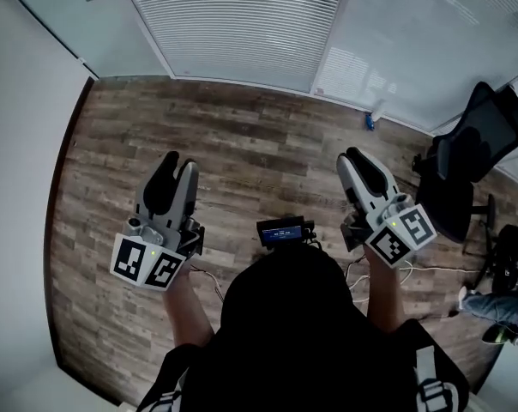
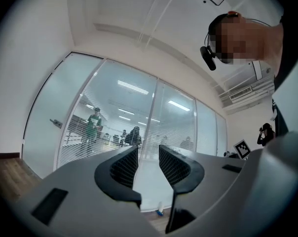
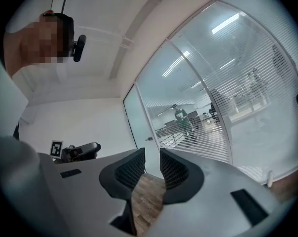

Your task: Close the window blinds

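Holding both tongs out over the brown wood-grain plank floor (image 1: 242,157), both released. The left gripper (image 1: 175,166) is grey moulded plastic with black cross-ribbed pads. Its jaws are standing a narrow gap apart with nothing between them. The right gripper (image 1: 355,160) is the same build, showing the same narrow gap, also empty. Each is carrying a white cube with black square markers at its rear.

The white horizontal-slat window blinds (image 1: 242,20) are hanging at the white-framed glass partition (image 1: 396,50) ahead of me, well apart from both tongs.

Only the 2 gripper views are showing that the slats are tilted open. People (image 2: 94,125) and lit ceiling strips are reading clearly through them. The head view is showing just the slat edges from above.

Only the head view is giving the black mesh office chair (image 1: 473,157) at my right. A small blue-and-white bottle (image 1: 372,120) is standing at the foot of the glass; the left gripper view is picking it up between its jaws, far off.

A plain matte white wall (image 1: 19,187) is bounding the floor on my left.
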Available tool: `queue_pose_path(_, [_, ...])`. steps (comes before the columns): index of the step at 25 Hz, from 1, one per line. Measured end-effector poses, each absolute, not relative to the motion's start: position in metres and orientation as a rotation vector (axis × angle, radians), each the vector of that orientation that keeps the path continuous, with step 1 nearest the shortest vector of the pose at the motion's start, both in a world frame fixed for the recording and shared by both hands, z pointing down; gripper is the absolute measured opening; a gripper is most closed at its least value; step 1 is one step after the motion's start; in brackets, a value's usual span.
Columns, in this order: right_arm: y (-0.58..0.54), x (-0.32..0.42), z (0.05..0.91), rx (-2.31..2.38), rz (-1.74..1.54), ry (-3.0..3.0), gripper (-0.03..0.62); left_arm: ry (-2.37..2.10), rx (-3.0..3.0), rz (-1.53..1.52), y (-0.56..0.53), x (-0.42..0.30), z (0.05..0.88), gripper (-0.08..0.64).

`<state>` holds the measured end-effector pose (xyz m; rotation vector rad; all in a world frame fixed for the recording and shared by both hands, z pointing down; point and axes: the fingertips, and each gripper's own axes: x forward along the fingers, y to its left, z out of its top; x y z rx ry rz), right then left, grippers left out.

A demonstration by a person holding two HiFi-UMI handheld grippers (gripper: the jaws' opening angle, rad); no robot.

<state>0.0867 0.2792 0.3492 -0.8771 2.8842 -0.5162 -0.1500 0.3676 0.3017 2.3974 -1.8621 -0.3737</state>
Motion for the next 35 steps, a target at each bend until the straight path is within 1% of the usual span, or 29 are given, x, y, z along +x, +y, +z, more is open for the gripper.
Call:
queue_pose_path(5, [0.235, 0.106, 0.357, -0.887, -0.547, 2.872, 0.078, -1.796, 2.418, -0.325, 0.320, -0.128, 0.304, 0.136])
queue_pose_path(10, [0.203, 0.132, 0.371, -0.900, -0.582, 2.836, 0.107, -1.750, 2.432, -0.213, 0.289, -0.106, 0.308, 0.170])
queue_pose_path(15, [0.171, 0.150, 0.389, -0.958, -0.637, 2.789, 0.120, -1.735, 2.426, -0.155, 0.264, -0.100, 0.314, 0.181])
queue_pose_path(18, [0.155, 0.153, 0.393, -0.992, -0.652, 2.768, 0.120, -1.712, 2.444, -0.159, 0.246, -0.099, 0.313, 0.201])
queue_pose_path(24, [0.122, 0.135, 0.388, -1.052, -0.586, 2.795, 0.121, -1.653, 2.465, -0.225, 0.202, -0.118, 0.326, 0.210])
queue_pose_path(28, [0.087, 0.115, 0.383, -1.140, -0.536, 2.789, 0.121, -1.597, 2.490, -0.297, 0.155, -0.146, 0.332, 0.210])
queue_pose_path(35, [0.036, 0.058, 0.371, -1.253, -0.483, 2.773, 0.120, -1.508, 2.531, -0.360, 0.083, -0.204, 0.327, 0.210])
